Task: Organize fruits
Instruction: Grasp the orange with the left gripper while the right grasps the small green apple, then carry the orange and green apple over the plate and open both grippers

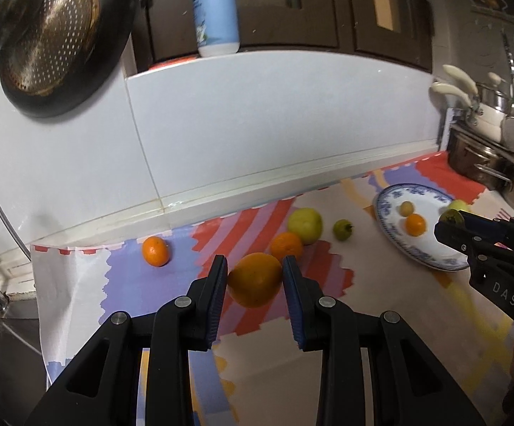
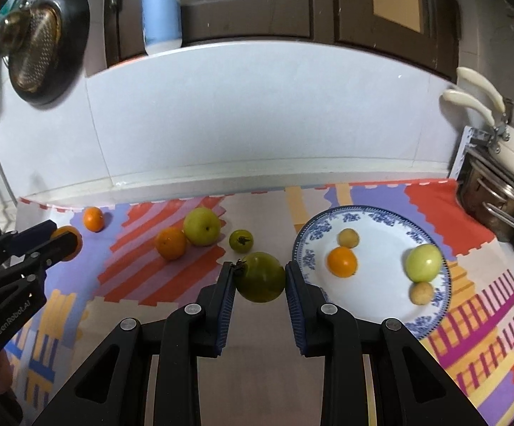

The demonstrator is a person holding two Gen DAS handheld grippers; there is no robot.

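Currently left gripper (image 1: 255, 277) clamps the large orange (image 1: 255, 279); right gripper (image 2: 260, 277) clamps a green tomato (image 2: 261, 277) beside the plate (image 2: 381, 213).

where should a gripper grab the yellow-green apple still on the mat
Across the widest middle of the yellow-green apple, coming down from above. It sits stem-up, and an orange presses against its front-left, so place the fingers on the sides away from that.

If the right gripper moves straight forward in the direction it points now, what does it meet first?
The right gripper already holds the green tomato. Straight ahead, the smaller green tomato on the mat probably comes first, though depth is unclear.
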